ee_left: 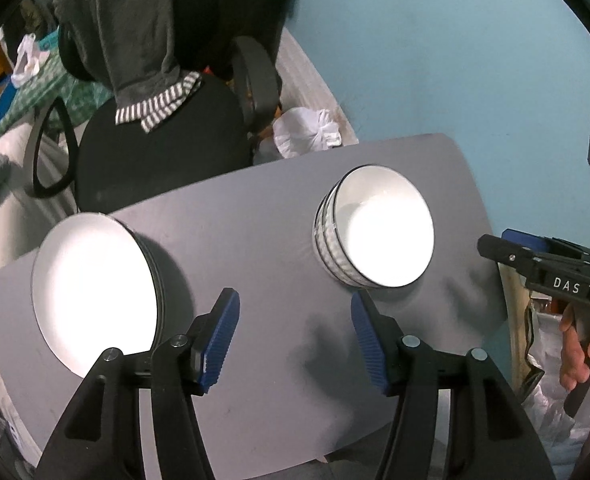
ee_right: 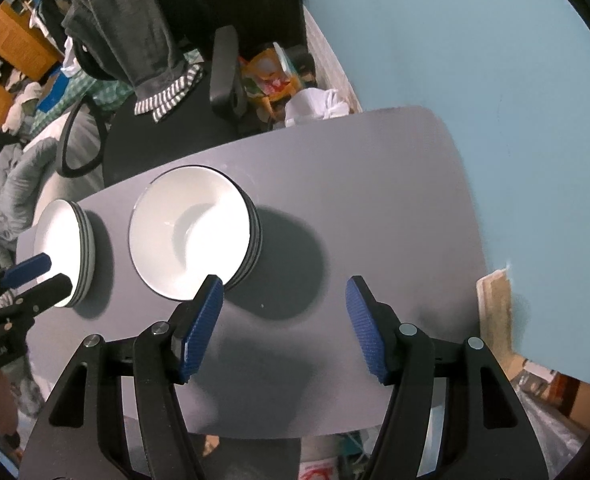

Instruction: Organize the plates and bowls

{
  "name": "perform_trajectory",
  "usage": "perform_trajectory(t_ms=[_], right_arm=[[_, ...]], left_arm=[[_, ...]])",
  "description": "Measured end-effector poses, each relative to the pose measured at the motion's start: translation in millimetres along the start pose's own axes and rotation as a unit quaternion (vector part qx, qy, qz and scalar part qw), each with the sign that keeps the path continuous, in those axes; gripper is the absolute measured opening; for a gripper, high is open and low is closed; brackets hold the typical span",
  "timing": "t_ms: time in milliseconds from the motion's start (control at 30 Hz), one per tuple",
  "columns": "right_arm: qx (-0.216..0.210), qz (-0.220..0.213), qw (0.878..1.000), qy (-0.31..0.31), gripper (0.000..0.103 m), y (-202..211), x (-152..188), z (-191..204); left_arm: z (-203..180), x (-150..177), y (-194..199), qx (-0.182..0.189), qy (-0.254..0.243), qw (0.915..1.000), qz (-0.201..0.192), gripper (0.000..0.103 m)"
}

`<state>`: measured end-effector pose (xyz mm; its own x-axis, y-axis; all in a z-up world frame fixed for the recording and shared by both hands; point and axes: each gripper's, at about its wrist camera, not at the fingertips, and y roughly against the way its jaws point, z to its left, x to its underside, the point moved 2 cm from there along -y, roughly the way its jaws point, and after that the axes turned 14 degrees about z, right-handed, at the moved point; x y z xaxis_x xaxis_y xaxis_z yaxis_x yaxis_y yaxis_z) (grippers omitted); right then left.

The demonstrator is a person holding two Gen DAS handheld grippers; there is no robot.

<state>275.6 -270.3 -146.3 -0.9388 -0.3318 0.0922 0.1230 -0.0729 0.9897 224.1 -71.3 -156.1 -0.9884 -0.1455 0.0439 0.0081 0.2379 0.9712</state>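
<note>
Nearest us in the left wrist view, the left gripper (ee_left: 295,336) hangs with its blue ribbed jaws apart and nothing between them, pointing steeply down at bare grey table (ee_left: 255,220). In its own view the right gripper (ee_right: 285,322) does the same, jaws apart and empty.

From the left jaws, the stack of white plates with dark rims (ee_left: 99,292) lies at about ten o'clock, its edge just beside the left jaw; the stack of white bowls with dark rims and patterned sides (ee_left: 375,228) sits at about one o'clock, a little apart. From the right jaws, that bowl stack (ee_right: 193,236) lies at eleven o'clock, its rim just behind the left jaw's tip, and the plates (ee_right: 65,252) lie farther out at nine to ten o'clock. We judge the left hand nearer the plates, the right nearer the bowls. Both stacks are round, so no long axis constrains the approach.

The table is matt and otherwise bare. Behind it stands a black office chair (ee_left: 155,152) draped with a grey cloth, against a pale blue wall (ee_left: 455,60).
</note>
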Motion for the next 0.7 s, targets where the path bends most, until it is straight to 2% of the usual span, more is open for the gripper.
perform_trajectory(t_ms=[133, 267, 433, 700], right_arm=[[-0.011, 0.008, 1.000, -0.005, 0.063, -9.1, -1.7, -8.6], [-0.031, 0.017, 0.999, -0.001, 0.063, -16.6, -7.0, -11.3], [-0.041, 0.022, 0.999, 0.015, 0.063, -25.3, -15.7, -11.0], [-0.076, 0.070, 0.994, 0.044, 0.063, -52.4, -38.0, -7.2]], left_arm=[[7.3, -4.2, -7.3, 0.013, 0.010, 0.9998, 0.010, 0.059], [7.5, -9.3, -14.9, 0.057, 0.020, 0.9980, 0.018, 0.065], [5.9, -22.0, -27.5, 0.084, 0.037, 0.9955, 0.025, 0.065], [4.4, -45.7, -54.1, 0.086, 0.051, 0.9936, 0.054, 0.065]])
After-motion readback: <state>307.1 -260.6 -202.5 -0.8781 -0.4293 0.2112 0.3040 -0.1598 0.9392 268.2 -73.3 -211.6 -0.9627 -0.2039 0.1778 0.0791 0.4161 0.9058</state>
